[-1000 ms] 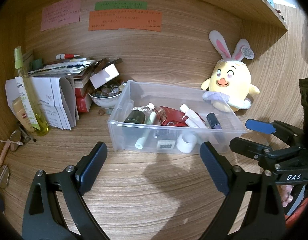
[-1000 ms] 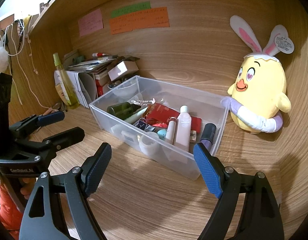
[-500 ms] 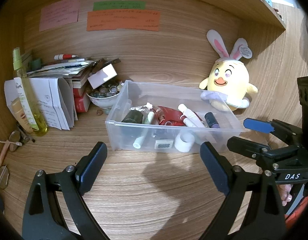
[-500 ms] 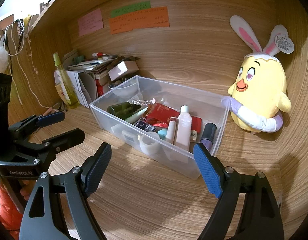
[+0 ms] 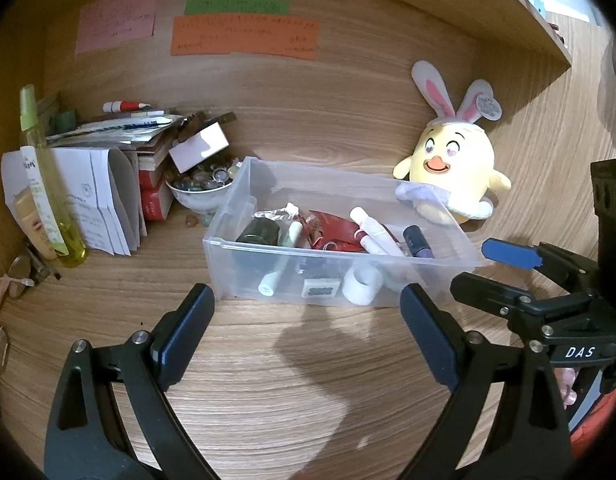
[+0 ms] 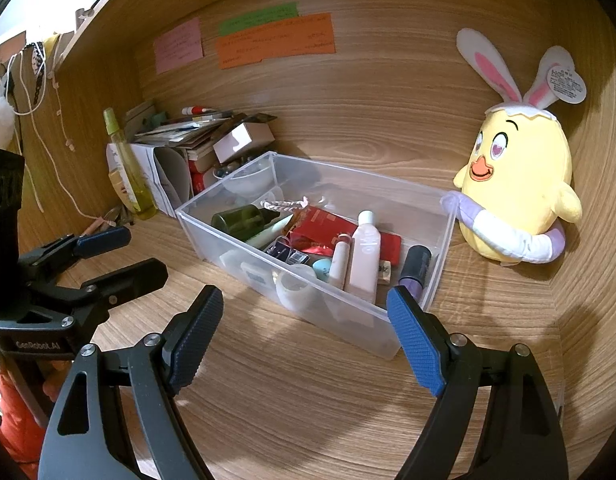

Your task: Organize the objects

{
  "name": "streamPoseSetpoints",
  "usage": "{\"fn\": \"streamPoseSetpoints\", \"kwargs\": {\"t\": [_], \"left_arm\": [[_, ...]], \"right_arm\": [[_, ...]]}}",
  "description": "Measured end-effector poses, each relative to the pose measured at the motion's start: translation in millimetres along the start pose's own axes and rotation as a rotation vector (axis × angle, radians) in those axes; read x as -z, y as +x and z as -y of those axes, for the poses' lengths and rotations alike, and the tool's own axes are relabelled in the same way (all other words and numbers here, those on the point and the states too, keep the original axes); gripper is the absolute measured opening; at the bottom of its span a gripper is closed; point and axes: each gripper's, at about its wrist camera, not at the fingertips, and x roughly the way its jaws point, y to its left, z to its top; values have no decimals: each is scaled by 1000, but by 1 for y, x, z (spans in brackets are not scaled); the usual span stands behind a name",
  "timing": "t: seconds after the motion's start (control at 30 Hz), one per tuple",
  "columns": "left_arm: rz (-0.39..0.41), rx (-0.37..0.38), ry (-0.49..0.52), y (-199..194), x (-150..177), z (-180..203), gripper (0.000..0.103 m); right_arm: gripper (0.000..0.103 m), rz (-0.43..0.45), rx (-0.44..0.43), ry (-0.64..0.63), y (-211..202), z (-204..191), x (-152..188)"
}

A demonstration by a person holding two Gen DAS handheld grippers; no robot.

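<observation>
While both tools hover above the bare desk (image 6: 308,400), your left gripper (image 5: 304,332) and right gripper (image 6: 304,332) stand wide open and hold nothing. Just ahead sits the clear bin (image 6: 347,320), crowded with bottles and tubes. Reach in carelessly and you may tip the pink bottle (image 6: 363,256) or shove the light bin toward the plush chick (image 6: 515,184) touching its far corner, or the bead bowl (image 5: 198,192) behind it.
</observation>
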Motion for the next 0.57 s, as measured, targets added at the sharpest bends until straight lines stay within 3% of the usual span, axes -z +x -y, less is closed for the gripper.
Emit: {"fn": "streamPoseSetpoints", "kwargs": {"t": [0.57], "left_arm": [[-9,1,-6,3,2,0,95]], "right_arm": [[82,-6,4,6,0,0,0]]}}
